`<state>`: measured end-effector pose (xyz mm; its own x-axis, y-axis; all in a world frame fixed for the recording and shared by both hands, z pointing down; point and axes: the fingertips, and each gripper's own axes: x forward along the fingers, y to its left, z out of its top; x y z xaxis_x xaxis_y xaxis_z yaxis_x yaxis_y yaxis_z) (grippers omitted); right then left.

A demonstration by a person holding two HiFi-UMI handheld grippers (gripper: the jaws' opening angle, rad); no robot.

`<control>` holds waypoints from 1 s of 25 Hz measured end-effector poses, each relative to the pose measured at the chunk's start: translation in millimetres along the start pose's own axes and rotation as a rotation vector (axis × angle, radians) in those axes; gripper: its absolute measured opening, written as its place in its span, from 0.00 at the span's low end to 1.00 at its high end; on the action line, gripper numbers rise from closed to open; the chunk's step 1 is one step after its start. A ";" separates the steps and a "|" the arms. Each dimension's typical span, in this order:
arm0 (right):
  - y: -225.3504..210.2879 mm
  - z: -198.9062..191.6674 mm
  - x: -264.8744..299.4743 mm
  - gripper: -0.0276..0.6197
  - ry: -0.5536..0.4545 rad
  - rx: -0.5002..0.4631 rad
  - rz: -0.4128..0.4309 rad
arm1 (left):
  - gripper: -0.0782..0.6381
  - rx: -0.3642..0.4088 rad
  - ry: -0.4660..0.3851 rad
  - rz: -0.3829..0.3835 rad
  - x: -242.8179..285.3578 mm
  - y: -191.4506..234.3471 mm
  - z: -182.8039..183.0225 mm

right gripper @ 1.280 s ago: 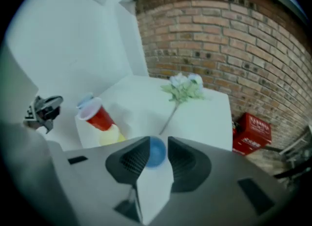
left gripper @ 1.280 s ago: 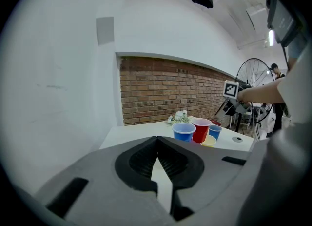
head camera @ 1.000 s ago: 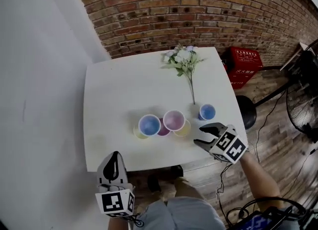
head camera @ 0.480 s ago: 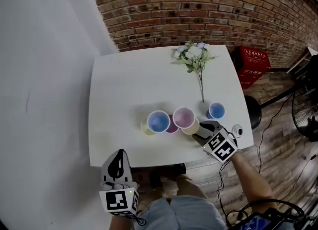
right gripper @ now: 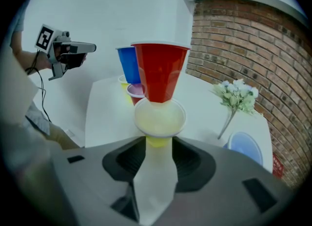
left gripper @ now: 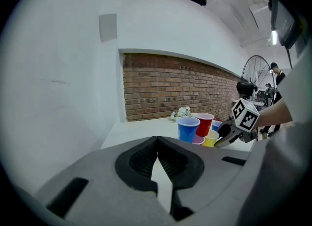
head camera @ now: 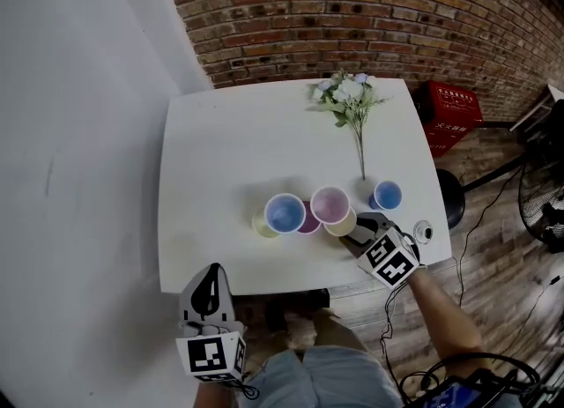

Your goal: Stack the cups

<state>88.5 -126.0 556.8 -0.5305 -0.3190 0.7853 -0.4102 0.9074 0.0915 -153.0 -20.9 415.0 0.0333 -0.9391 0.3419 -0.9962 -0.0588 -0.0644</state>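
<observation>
The head view shows the full layout: the white tabletop (head camera: 220, 151), both tools at its near edge, and a cluster of cups directly ahead of the right tool (head camera: 358, 233). It does not resolve jaw contact, but the right gripper view does. There the yellow cup (right gripper: 160, 118) sits between the jaws, its lower wall filling the gap from pad to pad. The right tool therefore grips the yellow cup low on its body. The jaws have just been closing on it and stand wide. The red cup (right gripper: 160, 71) stands immediately beyond the yellow cup and rises above it; whether its base rests on the yellow rim cannot be determined. Beyond the red cup and to its left, as seen from this tool, are the blue cup (right gripper: 128, 64), the purple cup (right gripper: 135, 91) and a second yellow cup (right gripper: 122, 80). A lone blue cup (right gripper: 245, 147) stands apart on the tabletop to the right of this tool, near the stem of the flower sprig (right gripper: 236, 98). Only the left gripper view shows the jaws of the left tool (left gripper: 157, 141): the tips meet, closed on nothing. This tool is held at the near tabletop edge, well apart from the cups, which lie ahead of it and to its right. The head view also shows a red crate (head camera: 454, 114) by the brick wall (head camera: 352, 18), off the tabletop and beyond the right tool.
</observation>
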 end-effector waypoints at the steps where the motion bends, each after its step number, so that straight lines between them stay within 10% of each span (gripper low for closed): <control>1: 0.4 0.6 0.1 0.31 0.000 0.000 0.000 | 0.12 0.000 0.001 0.001 -0.3 0.3 0.2; 12: -3.7 -7.1 -27.7 0.35 0.041 -0.089 0.014 | 0.12 -0.008 -0.013 0.016 -0.9 6.4 -5.2; 25: -63.3 83.7 -52.9 0.17 0.015 -0.300 -0.114 | 0.12 -0.036 -0.034 0.060 -11.5 19.0 -0.1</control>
<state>80.4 -189.5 458.3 -0.4815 -0.4211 0.7686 -0.2278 0.9070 0.3542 -172.4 -11.1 410.0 -0.0241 -0.9515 0.3066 -0.9987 0.0092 -0.0498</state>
